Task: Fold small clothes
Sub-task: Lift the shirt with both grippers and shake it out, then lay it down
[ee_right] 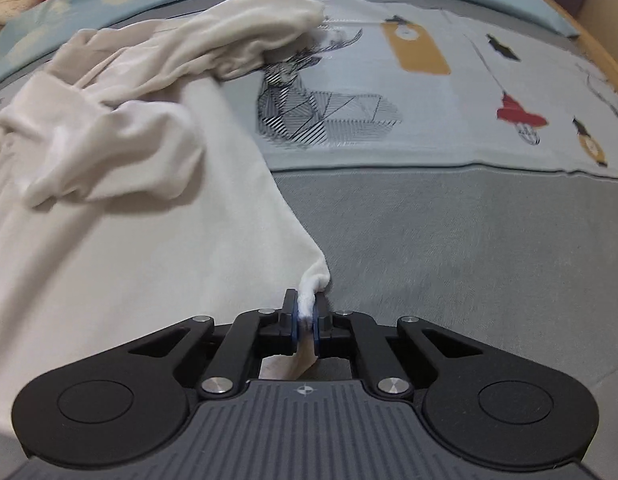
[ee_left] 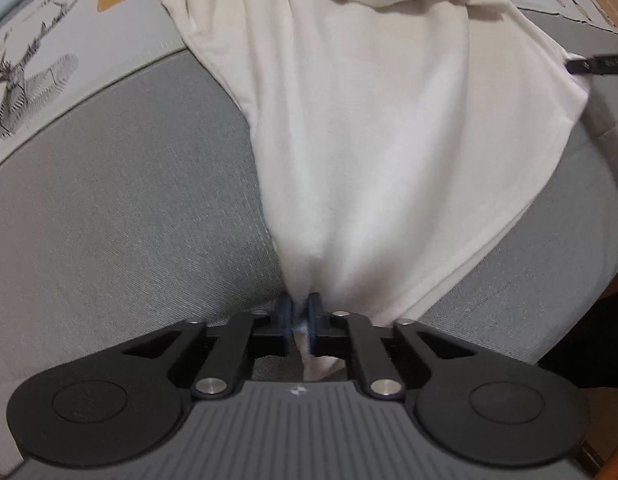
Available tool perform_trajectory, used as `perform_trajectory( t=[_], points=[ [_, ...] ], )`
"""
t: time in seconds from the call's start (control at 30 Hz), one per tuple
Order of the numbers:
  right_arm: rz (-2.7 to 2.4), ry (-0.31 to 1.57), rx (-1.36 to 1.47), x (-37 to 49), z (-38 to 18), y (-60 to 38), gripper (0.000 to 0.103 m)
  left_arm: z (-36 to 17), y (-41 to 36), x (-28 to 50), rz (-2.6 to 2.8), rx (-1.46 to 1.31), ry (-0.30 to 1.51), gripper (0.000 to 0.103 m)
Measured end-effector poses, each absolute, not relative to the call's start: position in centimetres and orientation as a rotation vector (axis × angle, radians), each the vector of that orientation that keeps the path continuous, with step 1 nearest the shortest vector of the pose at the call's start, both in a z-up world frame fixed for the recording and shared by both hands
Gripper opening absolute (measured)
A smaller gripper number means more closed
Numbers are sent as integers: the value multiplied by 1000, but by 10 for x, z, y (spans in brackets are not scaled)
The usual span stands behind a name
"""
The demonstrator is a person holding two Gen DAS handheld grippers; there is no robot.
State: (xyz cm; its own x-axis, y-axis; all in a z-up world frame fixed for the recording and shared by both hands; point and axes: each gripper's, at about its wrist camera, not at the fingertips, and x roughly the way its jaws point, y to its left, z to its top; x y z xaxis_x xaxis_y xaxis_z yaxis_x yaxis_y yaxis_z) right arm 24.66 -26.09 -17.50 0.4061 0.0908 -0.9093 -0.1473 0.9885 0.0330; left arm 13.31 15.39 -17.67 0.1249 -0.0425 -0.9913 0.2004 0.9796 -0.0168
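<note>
Soft, even indoor light; shadows faint, no glare. Fisheye bends the edges (strongly at corners); cloth [ee_left: 381, 128] slightly motion-blurred.

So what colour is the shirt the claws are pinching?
The shirt is plain creamy white, with no pattern. It shows best in the right wrist view.

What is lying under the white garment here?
The white garment lies on a grey bed cover, its far part over the deer-print sheet. Both grippers pinch its corners. Anything beneath the cloth is hidden.
</note>
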Motion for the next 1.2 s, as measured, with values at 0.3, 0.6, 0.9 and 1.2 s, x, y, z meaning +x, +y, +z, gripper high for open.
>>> perform_trajectory(
  t=[0.3,0.6,0.9,1.2],
  points=[
    [216,1224,-120,172,-143,-301,5,-159,159,97,-220,196,1394,3],
    [376,1364,-283,84,-149,-309,7,-166,150,44,-346,324,1455,4],
    [400,1264,-374,60,-138,-294,16,-163,141,25,-410,365,1425,8],
    [266,1293,-552,73,-158,-293,18,-156,147,36,-386,346,1393,13]
  ],
)
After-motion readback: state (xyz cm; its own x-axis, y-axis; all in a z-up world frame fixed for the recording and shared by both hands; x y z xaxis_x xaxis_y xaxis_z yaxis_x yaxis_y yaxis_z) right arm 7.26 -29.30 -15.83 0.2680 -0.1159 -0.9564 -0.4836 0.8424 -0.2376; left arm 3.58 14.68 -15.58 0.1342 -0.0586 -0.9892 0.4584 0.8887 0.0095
